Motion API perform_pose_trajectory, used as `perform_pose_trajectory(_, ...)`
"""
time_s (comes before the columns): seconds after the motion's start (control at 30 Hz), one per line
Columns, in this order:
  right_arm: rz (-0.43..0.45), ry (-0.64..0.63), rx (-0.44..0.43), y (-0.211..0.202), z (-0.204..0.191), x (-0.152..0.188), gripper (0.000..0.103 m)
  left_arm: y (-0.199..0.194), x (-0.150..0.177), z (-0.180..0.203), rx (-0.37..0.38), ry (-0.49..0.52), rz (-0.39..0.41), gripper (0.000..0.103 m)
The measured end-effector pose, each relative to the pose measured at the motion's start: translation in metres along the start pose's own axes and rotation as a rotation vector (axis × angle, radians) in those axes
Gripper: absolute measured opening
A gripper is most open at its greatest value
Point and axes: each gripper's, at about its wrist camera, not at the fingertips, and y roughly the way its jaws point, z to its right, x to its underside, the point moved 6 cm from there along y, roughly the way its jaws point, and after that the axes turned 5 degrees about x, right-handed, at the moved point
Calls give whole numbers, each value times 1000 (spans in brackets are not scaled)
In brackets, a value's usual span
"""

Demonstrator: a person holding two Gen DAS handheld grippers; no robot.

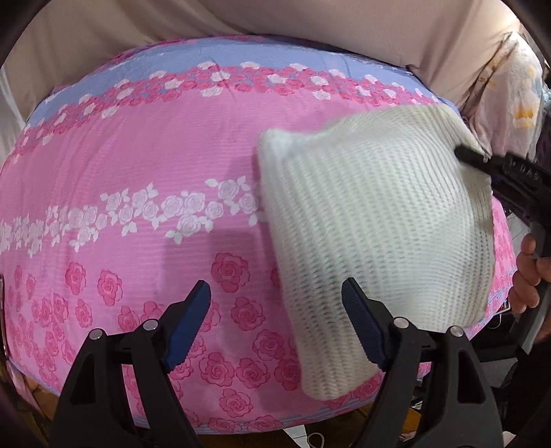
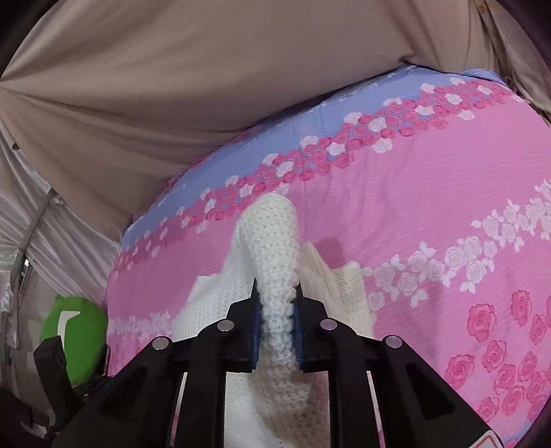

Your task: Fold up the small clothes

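A small white knitted garment (image 1: 375, 234) hangs lifted above the pink rose-patterned bedspread (image 1: 137, 165), tilted and blurred. In the left wrist view my right gripper (image 1: 465, 154) pinches its far right edge. In the right wrist view my right gripper (image 2: 277, 303) is shut on a bunched fold of the white knit (image 2: 275, 248), which rises between the fingers. My left gripper (image 1: 275, 310) is open and empty, its blue pads (image 1: 187, 324) spread just left of the garment's lower edge.
The bedspread (image 2: 430, 193) has blue bands and white rose rows. Beige fabric (image 1: 275, 20) rises behind the bed. A floral pillow (image 1: 513, 89) lies at the far right. A green object (image 2: 79, 331) sits at the bed's left side. The bed's front edge is close below the left gripper.
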Motion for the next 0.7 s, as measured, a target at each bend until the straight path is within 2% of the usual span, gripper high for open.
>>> perform_pose_trajectory(0.03, -66, 11, 32, 18, 13, 8, 16, 5, 4, -4, -5, -14, -16, 76)
perform_pose_trajectory(0.07, -188, 4, 96, 46, 32, 24, 17, 8, 6, -7, -10, -23, -27, 76)
perform_pose_trajectory(0.1, -257, 9, 140, 63, 45, 36, 28, 9, 8, -9, -13, -29, -34, 76)
perform_pose_trajectory(0.17, -193, 80, 113, 44, 45, 31, 33, 5, 10, -16, -28, -31, -26, 76)
perform_pose_trajectory(0.2, -156, 83, 137, 31, 42, 26, 33, 2, 10, -18, -33, -33, -21, 76)
perform_pose_trajectory(0.23, -76, 74, 175, 7, 34, 19, 35, 0, 12, -22, -35, -44, -16, 76)
perform_pose_trajectory(0.3, -6, 14, 165, -20, 9, 11, 37, -2, 15, -29, -34, -72, -20, 76)
perform_pose_trajectory(0.33, -6, -54, 124, -28, -15, 12, 35, -3, 18, -32, -31, -86, -25, 76)
perform_pose_trajectory(0.4, -58, -183, 57, -24, -56, 22, 32, -5, 21, -33, -31, -93, -27, 76)
perform_pose_trajectory(0.47, -169, -314, -13, 0, -98, 51, 29, -9, 24, -33, -33, -94, -20, 76)
perform_pose_trajectory(0.5, -212, -357, -24, 16, -109, 67, 25, -10, 25, -33, -29, -99, -19, 76)
perform_pose_trajectory(0.57, -328, -439, 18, 68, -121, 105, 26, -10, 26, -34, -23, -110, -21, 76)
perform_pose_trajectory(0.6, -353, -461, 48, 90, -120, 119, 26, -9, 27, -34, -21, -113, -22, 76)
perform_pose_trajectory(0.63, -304, -466, 22, 96, -125, 119, 26, -9, 28, -34, -20, -112, -24, 76)
perform_pose_trajectory(0.7, -330, -445, 32, 89, -130, 107, 25, -13, 28, -33, -24, -105, -15, 76)
